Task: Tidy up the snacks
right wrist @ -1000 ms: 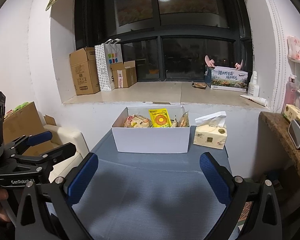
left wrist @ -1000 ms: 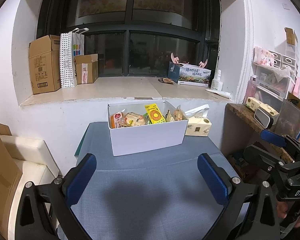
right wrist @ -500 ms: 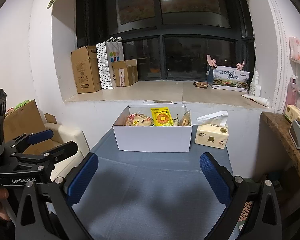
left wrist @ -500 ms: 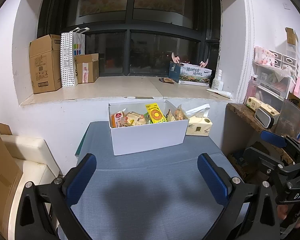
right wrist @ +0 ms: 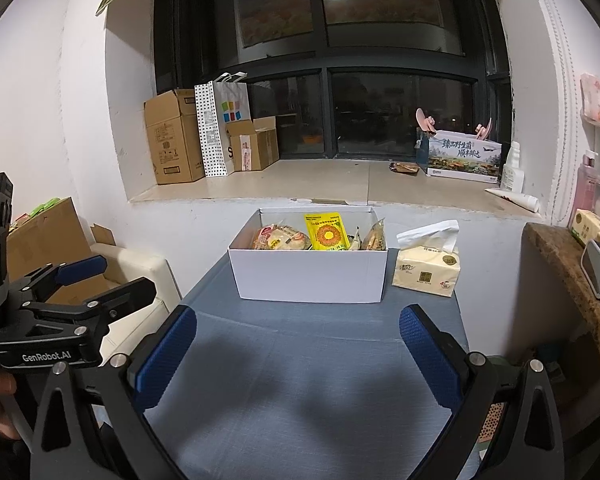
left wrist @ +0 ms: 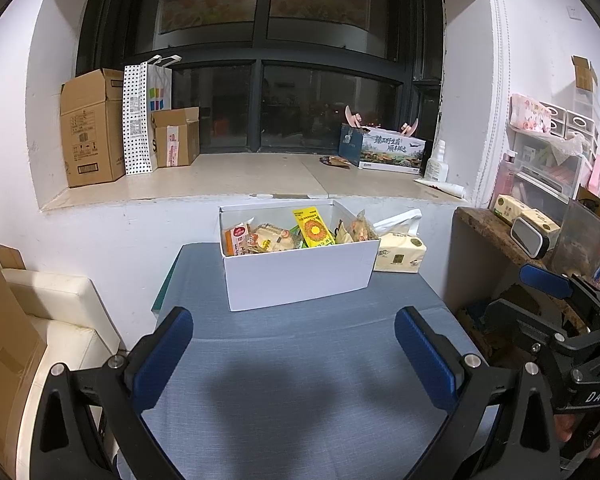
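Note:
A white box [left wrist: 300,272] [right wrist: 312,278] stands at the far side of a blue-grey table [left wrist: 300,380] [right wrist: 300,380]. It holds several snack packs, among them a yellow packet [left wrist: 313,233] [right wrist: 327,233] standing upright and an orange pack [left wrist: 236,240] at the left. My left gripper [left wrist: 294,354] is open and empty, well short of the box. My right gripper [right wrist: 298,354] is open and empty too. Each gripper shows at the edge of the other's view: the right one [left wrist: 556,304] and the left one [right wrist: 84,284].
A tissue pack [left wrist: 400,248] [right wrist: 428,270] sits right of the box. A window sill behind holds cardboard boxes [left wrist: 92,128], a dotted bag [left wrist: 140,116] and a printed carton [left wrist: 388,152]. A cluttered shelf [left wrist: 520,232] is at the right, a cream seat [left wrist: 60,320] at the left.
Both grippers have lifted or tilted slightly, so the box sits a little lower in view. Nothing was grasped or moved on the table.

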The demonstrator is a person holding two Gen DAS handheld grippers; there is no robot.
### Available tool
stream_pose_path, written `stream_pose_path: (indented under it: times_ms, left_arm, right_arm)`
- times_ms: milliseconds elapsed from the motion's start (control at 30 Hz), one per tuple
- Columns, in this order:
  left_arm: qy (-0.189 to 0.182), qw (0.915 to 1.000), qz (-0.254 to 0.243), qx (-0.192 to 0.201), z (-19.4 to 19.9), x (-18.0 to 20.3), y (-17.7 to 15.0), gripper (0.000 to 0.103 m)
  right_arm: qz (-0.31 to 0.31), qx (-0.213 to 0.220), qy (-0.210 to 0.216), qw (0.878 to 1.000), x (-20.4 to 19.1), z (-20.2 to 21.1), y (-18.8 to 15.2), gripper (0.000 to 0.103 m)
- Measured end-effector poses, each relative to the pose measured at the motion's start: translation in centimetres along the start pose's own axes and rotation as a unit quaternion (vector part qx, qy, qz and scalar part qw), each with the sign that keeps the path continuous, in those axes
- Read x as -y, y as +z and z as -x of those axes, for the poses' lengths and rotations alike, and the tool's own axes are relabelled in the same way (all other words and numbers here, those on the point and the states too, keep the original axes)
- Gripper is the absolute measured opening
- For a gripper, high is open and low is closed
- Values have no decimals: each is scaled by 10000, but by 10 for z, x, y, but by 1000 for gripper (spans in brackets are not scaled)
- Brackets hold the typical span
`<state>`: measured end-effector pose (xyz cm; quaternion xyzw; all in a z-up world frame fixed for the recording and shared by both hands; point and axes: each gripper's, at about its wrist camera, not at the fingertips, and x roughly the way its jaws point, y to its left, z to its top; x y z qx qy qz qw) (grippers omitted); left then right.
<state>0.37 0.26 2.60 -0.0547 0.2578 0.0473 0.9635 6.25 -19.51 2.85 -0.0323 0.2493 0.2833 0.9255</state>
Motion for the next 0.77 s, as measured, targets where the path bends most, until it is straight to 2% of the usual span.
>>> stream_pose_path:
  times_ms: [767]
  left_arm:
    - [-1, 10000, -25, -16, 0, -2, -1, 103]
  right_arm:
    - [37, -7, 26, 10000, -3, 2, -1, 103]
